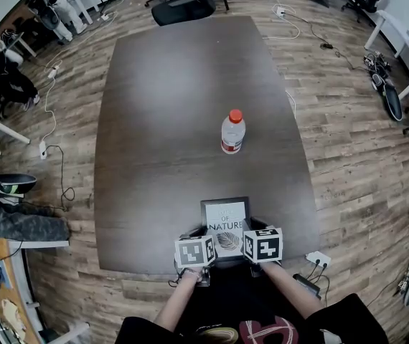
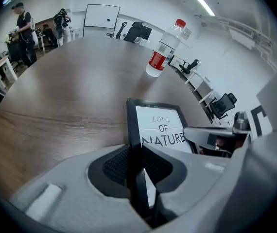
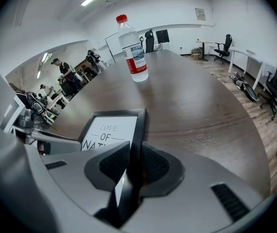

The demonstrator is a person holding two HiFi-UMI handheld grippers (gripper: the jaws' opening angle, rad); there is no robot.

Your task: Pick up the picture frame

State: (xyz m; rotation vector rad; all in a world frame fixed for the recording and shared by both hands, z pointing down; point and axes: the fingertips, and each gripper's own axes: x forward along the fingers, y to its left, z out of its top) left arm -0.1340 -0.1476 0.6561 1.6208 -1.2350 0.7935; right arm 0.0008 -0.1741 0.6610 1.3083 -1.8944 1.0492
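Dark table (image 1: 168,120) bears the picture frame (image 1: 224,219), its side edges clamped by left gripper (image 2: 134,154) and right gripper (image 3: 134,155)

The white sheet in the black rectangular picture frame (image 1: 225,222), at the lower centre of the head view, reads "LOVE OF NATURE" in dark capitals. At mid-frame, the clear plastic bottle (image 1: 232,131) with a red cap bears a red-and-white label whose print is too small to read.

Between your left claw (image 2: 134,166) and right claw (image 3: 130,166), both grey with black ribbed pads (image 2: 116,165): the black picture frame (image 2: 160,127), white print, dark lettering. Beyond them: clear bottle (image 2: 165,47), red cap, red-and-white label; dark brown wood-grained table (image 2: 70,96).
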